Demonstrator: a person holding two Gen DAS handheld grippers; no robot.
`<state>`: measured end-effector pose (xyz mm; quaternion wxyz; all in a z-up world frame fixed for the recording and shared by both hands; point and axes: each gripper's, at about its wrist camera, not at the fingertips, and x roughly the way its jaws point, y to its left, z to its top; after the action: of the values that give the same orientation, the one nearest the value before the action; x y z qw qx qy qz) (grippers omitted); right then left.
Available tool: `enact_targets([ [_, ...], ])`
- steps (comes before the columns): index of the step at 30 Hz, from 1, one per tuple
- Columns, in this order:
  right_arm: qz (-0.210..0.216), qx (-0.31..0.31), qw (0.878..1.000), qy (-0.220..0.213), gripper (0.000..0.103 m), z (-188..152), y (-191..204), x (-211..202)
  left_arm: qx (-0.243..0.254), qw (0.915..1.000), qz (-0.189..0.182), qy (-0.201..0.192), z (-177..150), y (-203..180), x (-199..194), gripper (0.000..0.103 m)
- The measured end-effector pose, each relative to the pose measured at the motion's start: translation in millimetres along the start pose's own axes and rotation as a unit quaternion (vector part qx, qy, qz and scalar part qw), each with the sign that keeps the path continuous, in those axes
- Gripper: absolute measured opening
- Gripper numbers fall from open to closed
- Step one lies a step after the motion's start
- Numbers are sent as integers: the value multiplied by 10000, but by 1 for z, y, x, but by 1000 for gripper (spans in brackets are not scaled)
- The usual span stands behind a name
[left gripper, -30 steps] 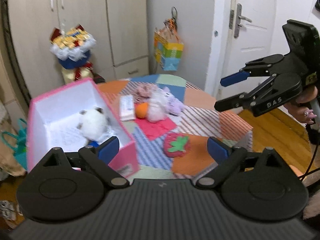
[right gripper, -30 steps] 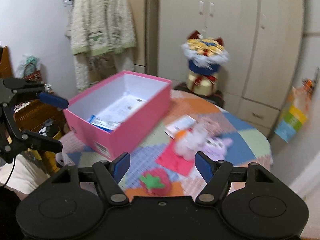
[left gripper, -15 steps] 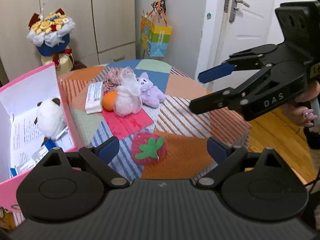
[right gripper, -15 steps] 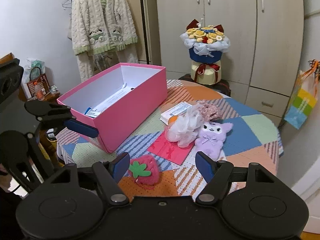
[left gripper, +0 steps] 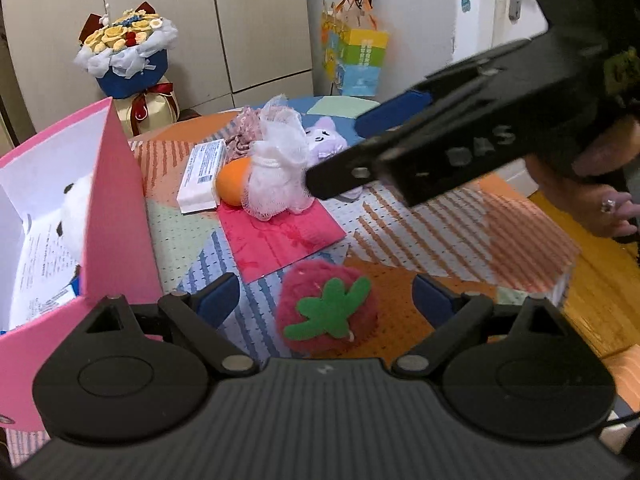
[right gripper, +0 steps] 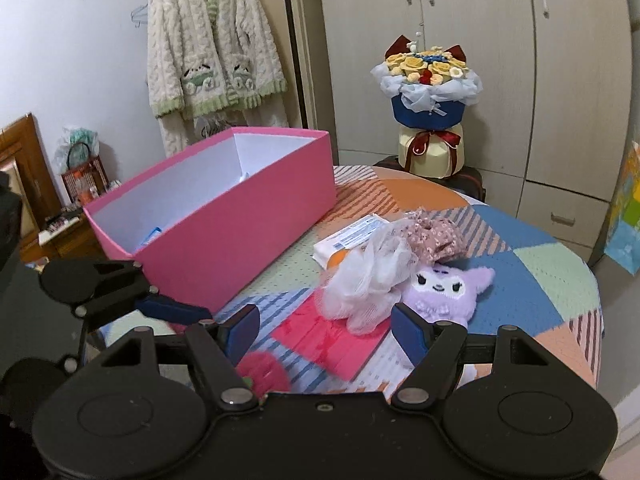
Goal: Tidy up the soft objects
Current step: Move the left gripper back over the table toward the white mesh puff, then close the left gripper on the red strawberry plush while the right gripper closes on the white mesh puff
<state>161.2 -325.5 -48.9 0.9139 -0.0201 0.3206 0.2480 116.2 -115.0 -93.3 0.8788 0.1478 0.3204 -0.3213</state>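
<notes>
Both grippers, the left (left gripper: 326, 298) and the right (right gripper: 325, 328), are wide and empty, the left framing the strawberry (left gripper: 328, 316), probably to put it into the box (right gripper: 224, 220).

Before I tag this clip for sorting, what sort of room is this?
Probably a bedroom at home: a cardigan hangs on the wall, tall wardrobe doors fill the back, and a patchwork-covered table holds plush toys.

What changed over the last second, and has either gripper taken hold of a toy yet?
Both grippers came down toward the table: the left gripper now brackets the strawberry plush, and the right gripper nears the white mesh pouf. Neither has gripped anything; both remain open. The toys and pink box have not moved.
</notes>
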Motion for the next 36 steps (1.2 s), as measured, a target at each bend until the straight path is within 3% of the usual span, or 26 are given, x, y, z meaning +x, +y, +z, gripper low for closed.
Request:
enact_targets([
  [7,-151,-87,9998,138,87,10,-9,43,331,9989,167,-281,-11,-6,14,93],
  [13,-422,-573,9974,138,87,13,-4,69,-329,9994,-133,-61,-15,9,24,91],
  [18,-587,-785,9951,145,86,10,0,83,-674,9975,-201,68,-17,16,29,76],
  [19,-619,-801,9948,120,85,7,0,84,-670,9976,-162,64,-17,17,30,68],
  [21,-648,-853,9942,63,79,3,1,85,-665,9977,-98,45,-17,16,28,55],
  [23,-728,-938,9929,6,61,-1,4,83,-692,9975,-94,47,-17,18,28,52],
  [26,-729,-855,9937,-14,50,-6,4,78,-783,9969,-110,32,-17,21,28,50],
  [29,-678,-699,9952,-61,44,-9,6,71,-861,9962,-88,19,-16,22,27,49],
  [36,-716,-431,9965,-74,44,-15,10,55,-913,9958,-50,-55,-17,23,21,48],
])
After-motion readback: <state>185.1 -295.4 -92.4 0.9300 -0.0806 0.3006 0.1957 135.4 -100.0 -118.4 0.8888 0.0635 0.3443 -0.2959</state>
